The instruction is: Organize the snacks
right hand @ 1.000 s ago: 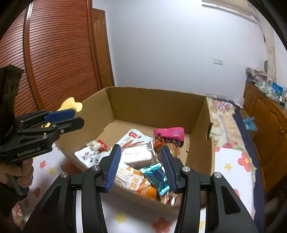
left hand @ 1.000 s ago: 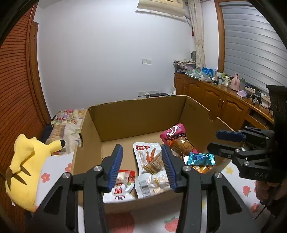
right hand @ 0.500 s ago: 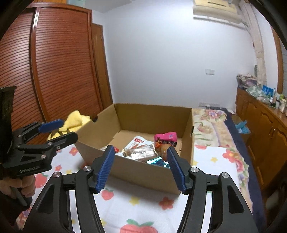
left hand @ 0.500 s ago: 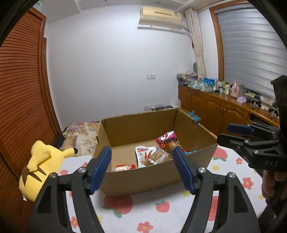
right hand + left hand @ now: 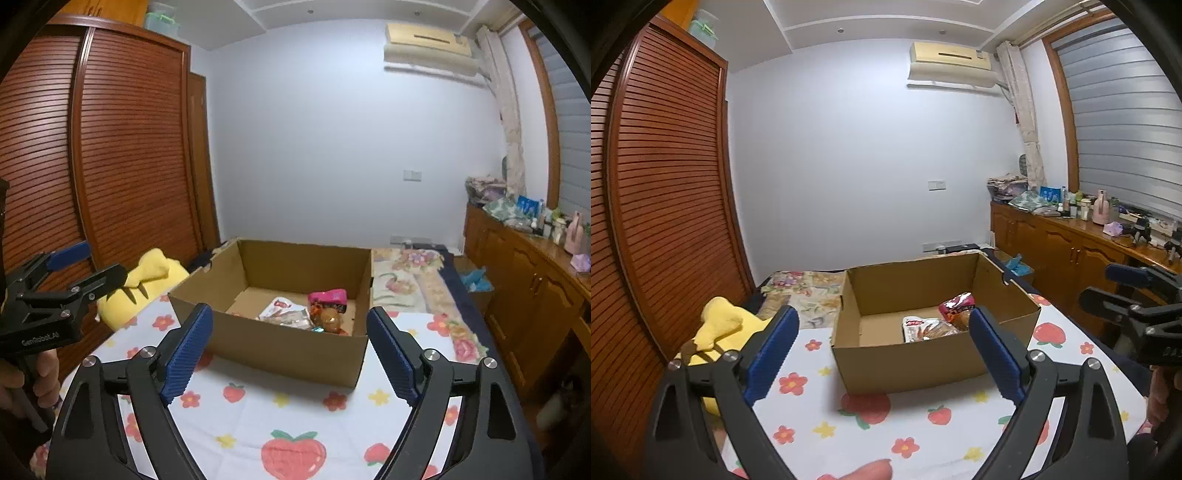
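An open cardboard box (image 5: pixel 908 365) (image 5: pixel 291 350) stands on a bed sheet with a strawberry and flower print (image 5: pixel 905 421). Several snack packets lie inside it: a pink packet (image 5: pixel 956 304) (image 5: pixel 328 297), a white and red packet (image 5: pixel 914 326) (image 5: pixel 279 306) and an orange one (image 5: pixel 330 319). My left gripper (image 5: pixel 882 354) is open and empty, held back from the box's near wall. My right gripper (image 5: pixel 290 350) is open and empty too, also short of the box. Each gripper shows in the other's view, the right one (image 5: pixel 1123 284) and the left one (image 5: pixel 85 271).
A yellow plush toy (image 5: pixel 716 328) (image 5: pixel 147 284) lies left of the box by a slatted wooden wardrobe (image 5: pixel 665 221). A wooden cabinet with bottles and clutter (image 5: pixel 1089 240) runs along the right wall. A floral quilt (image 5: pixel 410 273) lies behind the box.
Both grippers have pulled back and up from over the box and opened wider. The box now looks smaller and further away, and its snacks are partly hidden by the near wall.
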A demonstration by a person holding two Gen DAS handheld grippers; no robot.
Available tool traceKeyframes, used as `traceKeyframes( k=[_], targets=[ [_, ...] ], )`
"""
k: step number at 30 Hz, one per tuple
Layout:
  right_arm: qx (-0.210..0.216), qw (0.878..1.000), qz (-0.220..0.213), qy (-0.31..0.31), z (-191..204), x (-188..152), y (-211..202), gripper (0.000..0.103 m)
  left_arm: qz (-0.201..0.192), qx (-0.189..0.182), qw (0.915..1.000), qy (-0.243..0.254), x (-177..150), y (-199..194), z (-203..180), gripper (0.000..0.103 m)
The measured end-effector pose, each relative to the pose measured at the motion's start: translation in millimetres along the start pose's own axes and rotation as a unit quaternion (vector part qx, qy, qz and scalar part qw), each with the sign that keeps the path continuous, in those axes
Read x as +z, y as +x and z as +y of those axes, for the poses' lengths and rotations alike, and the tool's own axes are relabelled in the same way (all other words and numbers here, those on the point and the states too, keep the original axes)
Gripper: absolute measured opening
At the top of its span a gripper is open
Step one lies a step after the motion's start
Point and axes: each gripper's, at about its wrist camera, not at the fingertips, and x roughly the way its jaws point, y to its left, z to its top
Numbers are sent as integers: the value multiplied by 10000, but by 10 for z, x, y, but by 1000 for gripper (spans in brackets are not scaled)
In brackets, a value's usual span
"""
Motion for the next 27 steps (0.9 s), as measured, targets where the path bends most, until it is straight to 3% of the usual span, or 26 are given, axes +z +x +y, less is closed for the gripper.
traceKeyframes(
  k=[7, 11, 27],
  targets=[
    [-219, 9995, -202, 53, 65, -40, -243, 93, 82, -172, 9998, -81, -66, -217, -7, 97],
    [-393, 9988, -248, 137, 87, -80, -344, 101, 123, -121, 9998, -31, -131, -315, -30, 97],
    [-603, 9978, -254, 98, 189, -421, -689, 102, 349, -187, 9992, -104, -482, -571, -159, 97]
  ],
)
